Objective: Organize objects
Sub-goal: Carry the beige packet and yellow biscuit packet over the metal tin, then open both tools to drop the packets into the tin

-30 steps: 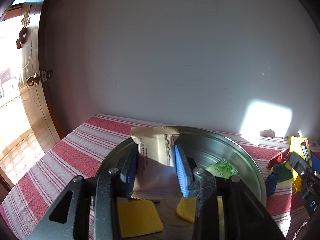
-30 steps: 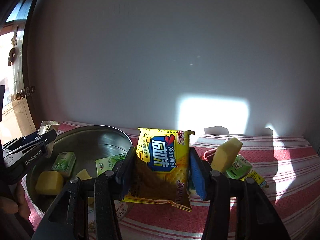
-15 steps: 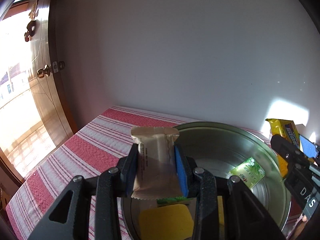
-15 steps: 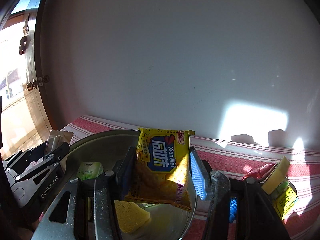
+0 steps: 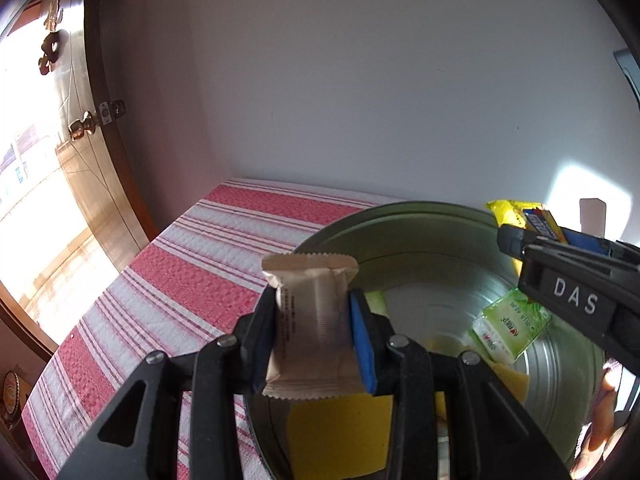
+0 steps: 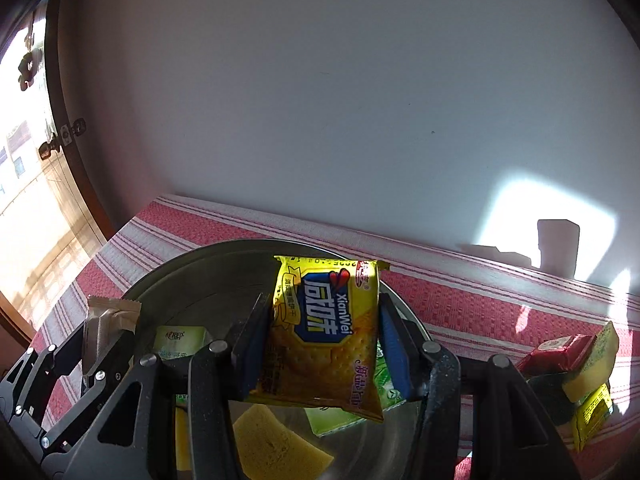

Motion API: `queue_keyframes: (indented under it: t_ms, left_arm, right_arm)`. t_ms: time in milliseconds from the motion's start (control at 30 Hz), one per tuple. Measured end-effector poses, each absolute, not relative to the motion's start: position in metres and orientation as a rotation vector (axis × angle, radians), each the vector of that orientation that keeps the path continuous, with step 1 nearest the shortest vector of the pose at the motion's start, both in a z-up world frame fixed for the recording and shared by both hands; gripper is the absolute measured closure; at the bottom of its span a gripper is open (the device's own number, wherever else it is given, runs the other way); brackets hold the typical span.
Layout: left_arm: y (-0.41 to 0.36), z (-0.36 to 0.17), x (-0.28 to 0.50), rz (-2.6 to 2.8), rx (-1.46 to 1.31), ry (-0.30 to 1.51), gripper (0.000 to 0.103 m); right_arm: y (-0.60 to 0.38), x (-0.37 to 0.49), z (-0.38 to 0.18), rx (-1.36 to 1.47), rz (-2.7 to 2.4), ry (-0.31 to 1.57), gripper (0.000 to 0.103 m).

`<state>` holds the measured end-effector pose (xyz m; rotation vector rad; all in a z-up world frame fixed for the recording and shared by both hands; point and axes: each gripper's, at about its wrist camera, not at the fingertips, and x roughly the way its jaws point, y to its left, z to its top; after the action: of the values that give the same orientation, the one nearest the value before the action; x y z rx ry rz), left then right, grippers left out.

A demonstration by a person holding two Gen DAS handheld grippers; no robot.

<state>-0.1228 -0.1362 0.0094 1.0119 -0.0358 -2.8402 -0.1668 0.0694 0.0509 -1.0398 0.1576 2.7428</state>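
Observation:
My left gripper is shut on a beige snack packet and holds it over the left rim of a round metal basin. My right gripper is shut on a yellow cracker packet and holds it above the same basin. The basin holds green packets and yellow sponge pieces. The right gripper shows at the right of the left wrist view; the left gripper with its packet shows at the left of the right wrist view.
A red and white striped cloth covers the table, which stands against a white wall. Loose snacks, a red packet and a yellow wedge, lie on the cloth right of the basin. A wooden door is at the left.
Both grippers have moved left with their packets still held. The right gripper has come from the cloth beside the basin to above the basin. The left gripper has shifted toward the basin's left rim.

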Motion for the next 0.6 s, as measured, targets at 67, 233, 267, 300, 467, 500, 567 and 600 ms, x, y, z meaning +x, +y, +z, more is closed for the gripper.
queue_keyframes:
  t_ms: [67,233,267,300,467,500,567,600]
  left_arm:
    - [-0.136,0.009,-0.123,-2.833,1.024,-0.048,0.069]
    - [-0.134,0.005,-0.125,-2.821,1.057,-0.072,0.069]
    - [-0.134,0.004,-0.125,-2.817,1.063,-0.072,0.069]
    - [-0.133,0.003,-0.126,-2.813,1.069,-0.073,0.069]
    - [-0.13,-0.002,-0.127,-2.806,1.104,-0.087,0.069]
    - [-0.13,-0.002,-0.127,-2.808,1.109,-0.087,0.068]
    - [-0.13,0.0,-0.126,-2.816,1.101,-0.077,0.058]
    - [-0.13,0.002,-0.126,-2.816,1.094,-0.073,0.05]
  right_arm:
    - [0.067,-0.17,0.045,-1.078,2.734,0.178,0.049]
    - [0.062,-0.177,0.042,-1.105,2.733,0.171,0.049]
    - [0.061,-0.178,0.043,-1.111,2.738,0.178,0.049]
    - [0.061,-0.18,0.042,-1.121,2.741,0.187,0.049]
    - [0.058,-0.187,0.035,-1.194,2.771,0.235,0.049]
    - [0.058,-0.188,0.034,-1.216,2.79,0.266,0.049]
    - [0.061,-0.187,0.035,-1.235,2.829,0.343,0.049]
    - [0.063,-0.186,0.036,-1.231,2.84,0.372,0.048]
